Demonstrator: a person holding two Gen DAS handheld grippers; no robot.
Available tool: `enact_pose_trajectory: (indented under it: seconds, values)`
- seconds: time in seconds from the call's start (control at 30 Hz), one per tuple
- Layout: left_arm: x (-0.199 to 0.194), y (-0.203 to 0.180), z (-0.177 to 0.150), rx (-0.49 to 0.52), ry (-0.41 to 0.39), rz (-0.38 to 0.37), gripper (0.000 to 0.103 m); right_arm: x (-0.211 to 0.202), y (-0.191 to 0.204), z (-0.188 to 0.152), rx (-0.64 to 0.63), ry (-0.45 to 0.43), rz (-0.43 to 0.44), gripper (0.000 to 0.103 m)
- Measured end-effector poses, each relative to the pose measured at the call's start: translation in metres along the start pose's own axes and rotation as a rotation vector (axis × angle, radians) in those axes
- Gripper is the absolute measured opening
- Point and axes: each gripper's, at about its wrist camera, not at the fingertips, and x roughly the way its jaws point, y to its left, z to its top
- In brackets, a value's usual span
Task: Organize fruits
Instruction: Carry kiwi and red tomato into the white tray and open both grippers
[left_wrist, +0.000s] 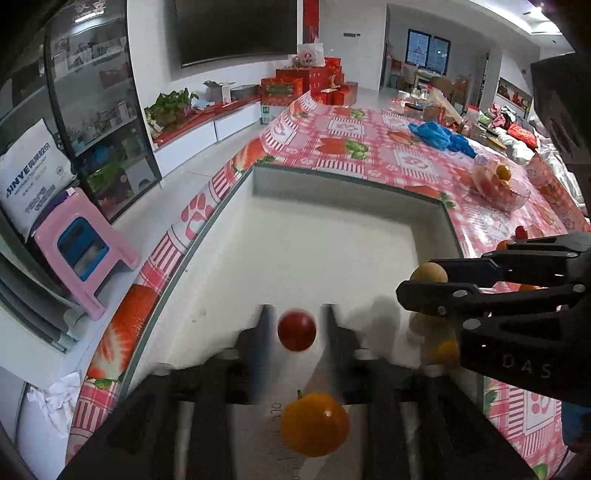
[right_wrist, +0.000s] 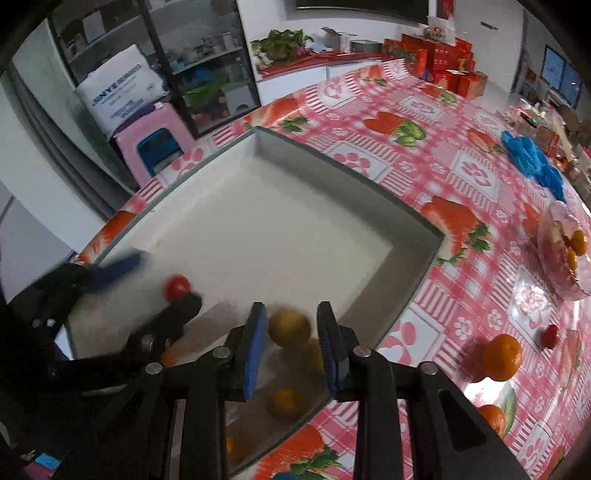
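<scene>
Pink strawberry-print tablecloth (right_wrist: 443, 177) under shallow white square tray (left_wrist: 314, 236). Left gripper (left_wrist: 297, 325) jaws apart, small red round fruit (left_wrist: 297, 329) loose between, blurred. Right gripper (right_wrist: 291, 332) jaws partly open around pale yellow round fruit (right_wrist: 289, 326), contact unclear.

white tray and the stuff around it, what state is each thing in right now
large white tray: on the table, holds several fruits
small red round fruit: loose between the left tool's open fingers, blurred, not gripped
left tool: open
pale yellow round fruit: between the right tool's blue pads, not pressed
right tool: open
orange tangerine: on the tablecloth outside the tray
clear glass bowl: upright, holding fruit
</scene>
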Motion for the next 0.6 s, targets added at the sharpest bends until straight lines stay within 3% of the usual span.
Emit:
enact_pose_trajectory:
  seconds: [0.03,0.1,0.27,0.5,0.57,0.6]
  values:
    - [-0.001,0.002,-0.002,-0.005,-0.012,0.046,0.087,0.000,-0.001,0.000,0.006,0.001,0.008,0.050]
    - [-0.008,0.006,-0.006,-0.024,-0.061,0.053,0.097,-0.002,-0.003,0.000,0.016,-0.003,0.013,0.059]
    - [-0.013,0.007,-0.006,-0.025,-0.069,0.054,0.097,-0.008,-0.003,0.001,0.030,-0.021,0.020,0.081]
    - [-0.020,0.003,-0.006,-0.031,-0.062,0.046,0.097,-0.021,-0.010,-0.007,0.030,-0.039,0.005,0.090]
    - [-0.021,-0.003,-0.006,-0.012,-0.052,0.049,0.097,-0.026,-0.012,-0.012,0.020,-0.051,-0.013,0.103]
    - [-0.022,-0.006,-0.007,-0.001,-0.048,0.049,0.097,-0.030,-0.014,-0.015,0.018,-0.063,-0.019,0.103]
